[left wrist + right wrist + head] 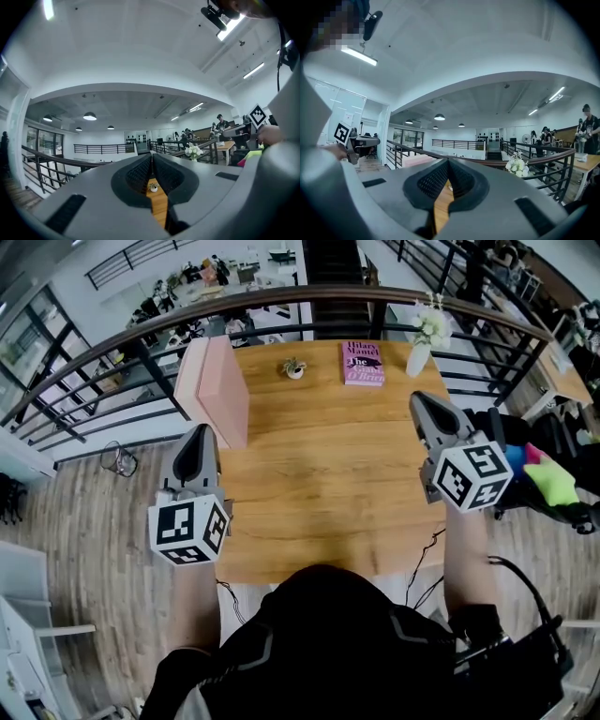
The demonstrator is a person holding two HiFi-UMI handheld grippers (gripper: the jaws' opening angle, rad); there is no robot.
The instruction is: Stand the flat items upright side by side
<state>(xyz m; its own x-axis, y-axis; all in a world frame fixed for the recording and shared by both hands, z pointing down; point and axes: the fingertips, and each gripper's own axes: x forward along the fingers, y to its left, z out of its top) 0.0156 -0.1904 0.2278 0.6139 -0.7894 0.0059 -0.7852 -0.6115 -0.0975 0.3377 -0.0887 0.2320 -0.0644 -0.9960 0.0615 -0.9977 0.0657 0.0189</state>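
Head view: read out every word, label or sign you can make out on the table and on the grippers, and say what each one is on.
"Hilary Mantel": top of the cover of the pink book.
"The ... O'Brien": title lower on the same cover; the last word is a likely reading, the middle is too blurred.
The marker cube at left and the marker cube at right: black and white square patterns only, no letters.
Nothing else is readable.

Table (319, 484): light wood, visible grain, smooth matt finish.
Book (363, 363): pink paper cover, slight sheen.
Box (217, 390): pale pink, matt.
Vase (417, 360): white, smooth, glossy.
Railing (141, 357): black metal bars.
Left gripper (152, 157): matt grey plastic; jaws lined with dark ribbed pads.
Right gripper (448, 161): same.
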